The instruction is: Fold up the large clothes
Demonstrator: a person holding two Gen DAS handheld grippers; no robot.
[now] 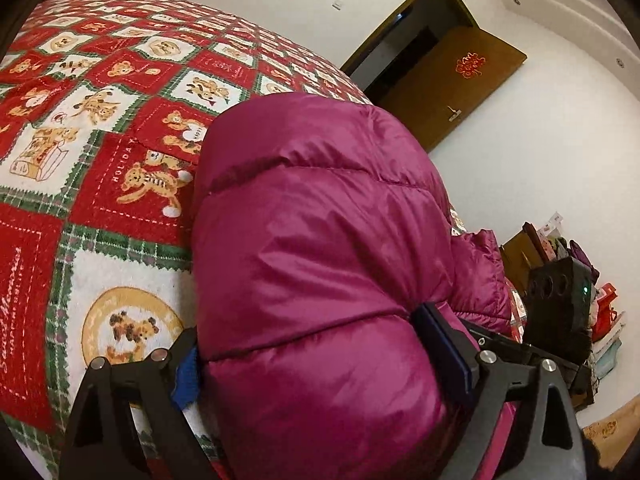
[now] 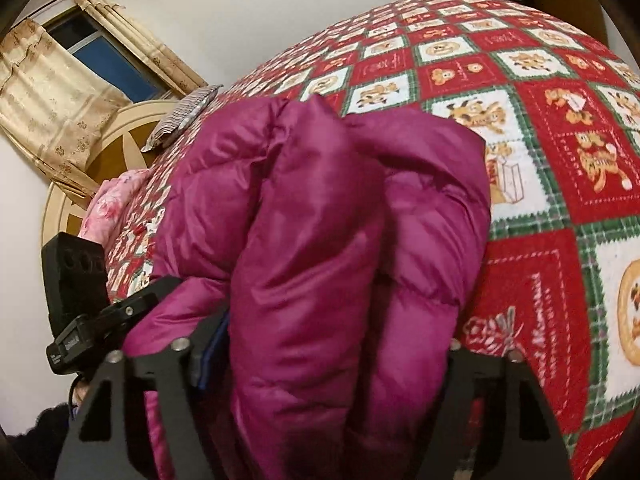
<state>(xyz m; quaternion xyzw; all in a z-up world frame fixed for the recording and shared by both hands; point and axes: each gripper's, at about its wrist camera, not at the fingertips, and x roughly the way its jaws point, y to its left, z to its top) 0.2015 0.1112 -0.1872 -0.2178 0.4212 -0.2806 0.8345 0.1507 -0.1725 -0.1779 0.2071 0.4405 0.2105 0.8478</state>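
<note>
magenta puffer jacket (image 1: 320, 248), glossy and slick, quilted into fat horizontal tubes with stitched seams between them, lies bunched on a bed cover (image 1: 80, 128). the cover is soft flannel-like cloth, printed in red and cream squares with teddy bears, edged in green plaid bands.

in the left wrist view the jacket fills the middle and runs down to 6 o'clock. the left gripper (image 1: 320, 356) straddles a thick padded roll of it: one blue-padded finger at 7 o'clock, the other at 4 o'clock, both pads against the fabric, which bulges between them, so this claw grasps the jacket with its jaws spread wide. a brown wooden door (image 1: 448, 84) with a red ornament stands ajar at 1 o'clock against a plain white wall. at 3 o'clock the other black gripper body shows, with a cluttered heap of bags and cloth behind it that i cannot sort out.

in the right wrist view the jacket is folded into two upright puffy ridges from the centre to 6 o'clock. the right gripper (image 2: 320, 356) has fingers at 7 and 5 o'clock with the bulk of the jacket squeezed between them; it looks clenched on the jacket. a striped pillow (image 2: 180, 116) lies at 10 o'clock, pink floral bedding (image 2: 108, 204) at 9 o'clock, and beige patterned curtains (image 2: 48, 112) frame a dark window at 10 to 11 o'clock.
</note>
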